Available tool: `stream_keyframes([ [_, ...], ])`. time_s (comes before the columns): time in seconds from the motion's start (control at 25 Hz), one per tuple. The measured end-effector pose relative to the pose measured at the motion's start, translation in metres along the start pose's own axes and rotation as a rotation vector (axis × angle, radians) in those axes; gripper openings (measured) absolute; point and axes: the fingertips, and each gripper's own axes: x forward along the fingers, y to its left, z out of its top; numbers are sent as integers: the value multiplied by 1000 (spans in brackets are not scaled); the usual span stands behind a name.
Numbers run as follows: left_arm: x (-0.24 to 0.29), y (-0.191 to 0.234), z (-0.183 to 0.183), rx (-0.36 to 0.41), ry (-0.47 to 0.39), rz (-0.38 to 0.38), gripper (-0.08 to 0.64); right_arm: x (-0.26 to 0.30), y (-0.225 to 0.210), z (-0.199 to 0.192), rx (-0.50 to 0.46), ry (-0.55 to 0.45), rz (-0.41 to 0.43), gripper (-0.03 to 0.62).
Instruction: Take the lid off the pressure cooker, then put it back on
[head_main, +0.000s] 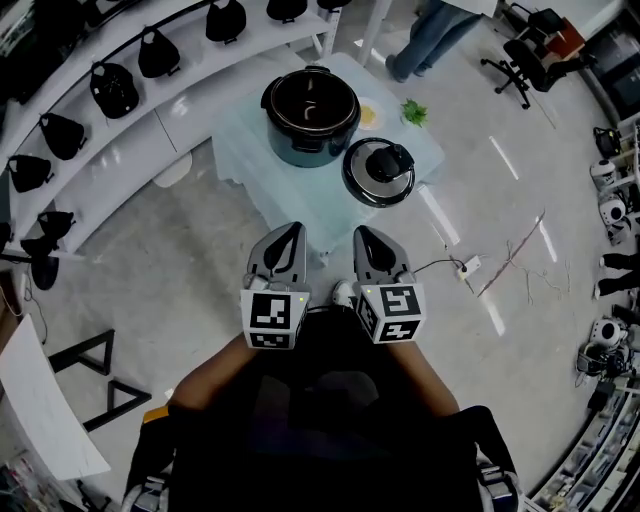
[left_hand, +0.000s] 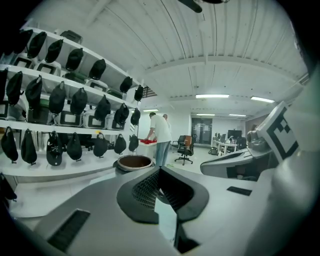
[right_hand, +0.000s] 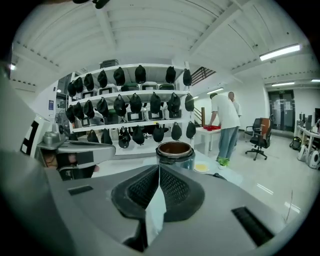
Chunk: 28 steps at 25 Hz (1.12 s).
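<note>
1. Grey jaws of the left gripper (head_main: 287, 238) and the right gripper (head_main: 368, 238) are pressed together, empty, short of the table (head_main: 275, 195)
2. Lid (head_main: 379, 172) lies by the table's near right edge, touching the cooker pot (head_main: 310, 115); probably stiff metal, weighty and slick-rimmed, so clamp its black handle (head_main: 393, 160)
3. Cooker pot stands open nearer the far edge

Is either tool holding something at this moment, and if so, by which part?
Nothing is held. The left tool and the right tool are both shut and empty; the lid lies on the table beside the open pressure cooker.
</note>
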Motion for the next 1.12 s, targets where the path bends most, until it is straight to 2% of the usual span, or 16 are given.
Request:
stream_keyframes([
  [0.56, 2, -40, 2, 22, -5, 29, 6, -22, -24, -5, -13, -12, 50, 21],
  [1.12, -8, -59, -9, 28, 13, -30, 6, -39, -22, -16, 16, -10, 12, 21],
])
